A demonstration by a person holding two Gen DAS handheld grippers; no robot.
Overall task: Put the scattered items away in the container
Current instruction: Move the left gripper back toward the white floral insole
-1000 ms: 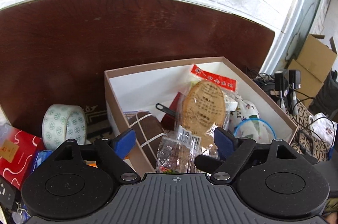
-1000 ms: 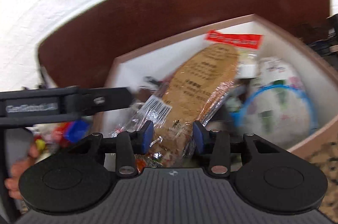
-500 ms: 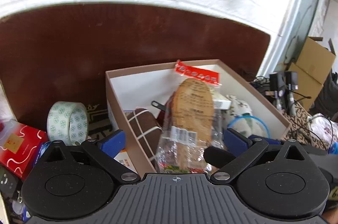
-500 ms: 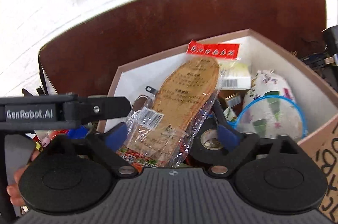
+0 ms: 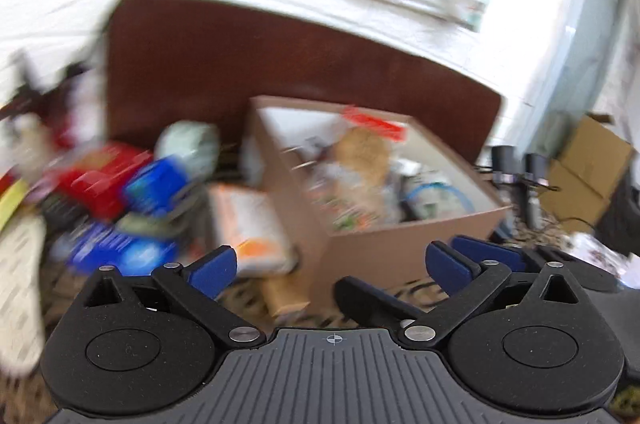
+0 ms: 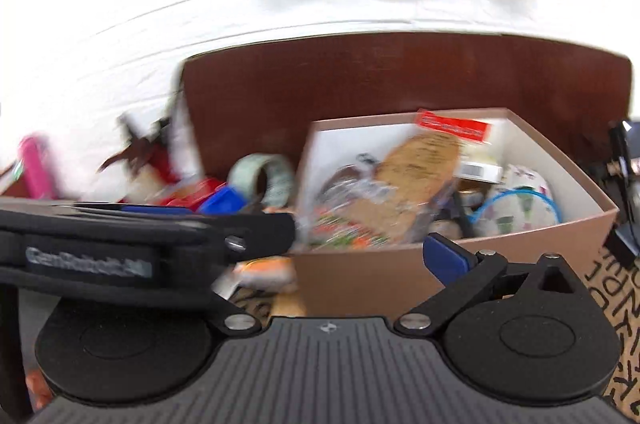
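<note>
The brown cardboard box (image 5: 380, 244) (image 6: 360, 276) holds the tan insole in its clear packet (image 5: 362, 160) (image 6: 416, 176), a blue-rimmed lid (image 6: 516, 208) and other items. My left gripper (image 5: 332, 266) is open and empty, in front of the box's near left corner. My right gripper (image 6: 360, 256) is open and empty, just before the box's front wall; its left finger is hidden behind the left gripper's body (image 6: 120, 252). Scattered items lie left of the box: a tape roll (image 6: 264, 180), a red box (image 5: 100, 180), blue packets (image 5: 116, 248) and an orange-white packet (image 5: 252, 228).
A dark brown headboard (image 5: 280, 64) stands behind the box, below a white wall. Cardboard boxes (image 5: 588, 172) and cables lie at the far right. A white insole (image 5: 20, 288) lies at the far left. Both views are motion-blurred.
The right gripper let go of the insole packet, which now rests in the box, and opened wide. Both grippers pulled back from the box; the left one swung left.
</note>
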